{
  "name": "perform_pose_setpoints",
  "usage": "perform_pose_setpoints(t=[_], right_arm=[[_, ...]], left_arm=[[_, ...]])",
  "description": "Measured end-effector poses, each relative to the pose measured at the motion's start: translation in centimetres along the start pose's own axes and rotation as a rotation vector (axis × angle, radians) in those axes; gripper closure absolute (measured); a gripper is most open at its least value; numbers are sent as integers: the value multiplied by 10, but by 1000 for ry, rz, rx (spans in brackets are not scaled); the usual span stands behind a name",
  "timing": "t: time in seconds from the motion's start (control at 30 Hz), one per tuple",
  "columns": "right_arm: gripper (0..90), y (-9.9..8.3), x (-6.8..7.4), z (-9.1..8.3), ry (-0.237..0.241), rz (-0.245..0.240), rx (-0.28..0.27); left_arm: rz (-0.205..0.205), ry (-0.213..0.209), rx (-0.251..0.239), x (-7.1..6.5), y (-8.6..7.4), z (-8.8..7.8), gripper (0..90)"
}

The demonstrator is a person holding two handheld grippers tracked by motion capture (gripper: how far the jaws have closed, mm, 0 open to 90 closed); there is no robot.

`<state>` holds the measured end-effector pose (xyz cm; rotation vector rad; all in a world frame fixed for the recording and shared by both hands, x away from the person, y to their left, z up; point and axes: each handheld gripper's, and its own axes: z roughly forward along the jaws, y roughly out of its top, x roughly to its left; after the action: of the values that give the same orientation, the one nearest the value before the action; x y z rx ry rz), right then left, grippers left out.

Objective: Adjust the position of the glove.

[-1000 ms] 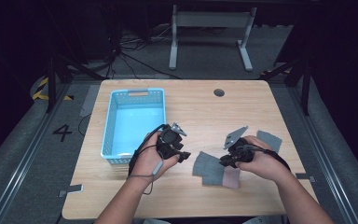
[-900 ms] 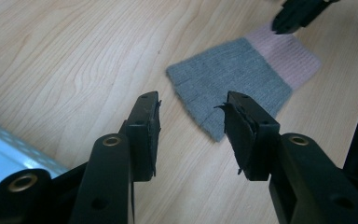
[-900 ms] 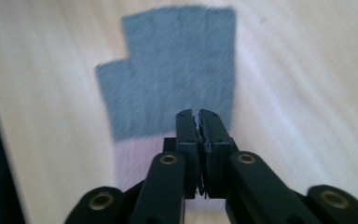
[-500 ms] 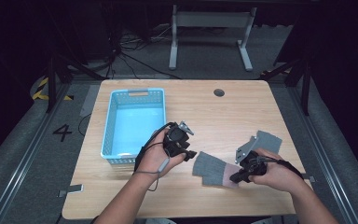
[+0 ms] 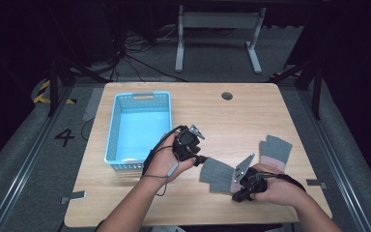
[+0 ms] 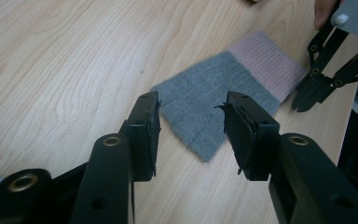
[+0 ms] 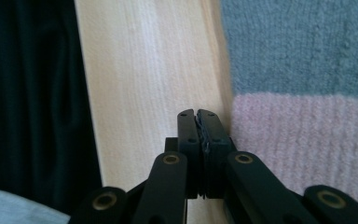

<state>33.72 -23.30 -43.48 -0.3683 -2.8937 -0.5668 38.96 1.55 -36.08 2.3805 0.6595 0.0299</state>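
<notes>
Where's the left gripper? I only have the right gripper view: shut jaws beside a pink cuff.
Observer: The left gripper is over the grey finger end of that same glove, opposite the cuff.
Operator: Open or shut?
Observer: Open, with nothing pinched between its jaws.
Operator: What else is on the table?
Observer: A second glove lies flat, farther up the table from the right gripper.
</notes>
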Motion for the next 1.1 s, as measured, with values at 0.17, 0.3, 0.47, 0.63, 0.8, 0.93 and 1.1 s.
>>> perform_pose_setpoints(t=[0.17, 0.3, 0.47, 0.63, 0.8, 0.93, 1.1], right_arm=[[889, -2, -6, -1, -22, 11, 1], [889, -4, -10, -3, -34, 18, -3], [887, -7, -16, -6, -56, 41, -10], [888, -9, -20, -7, -73, 62, -23], [883, -9, -18, -12, -54, 62, -48], [868, -9, -16, -31, -90, 111, -137], [806, -16, -22, -55, -222, 211, -260]], left_arm=[[-10, 4, 0, 2, -2, 0, 562], [-12, 6, 4, 2, -3, 0, 561], [-7, 7, 6, 2, -3, -1, 560], [-8, 6, 7, 3, -3, 0, 559], [-15, 5, -1, 3, -2, 0, 560], [-16, 5, -1, 4, -3, -1, 560], [-18, 9, -5, 3, -3, -2, 558]])
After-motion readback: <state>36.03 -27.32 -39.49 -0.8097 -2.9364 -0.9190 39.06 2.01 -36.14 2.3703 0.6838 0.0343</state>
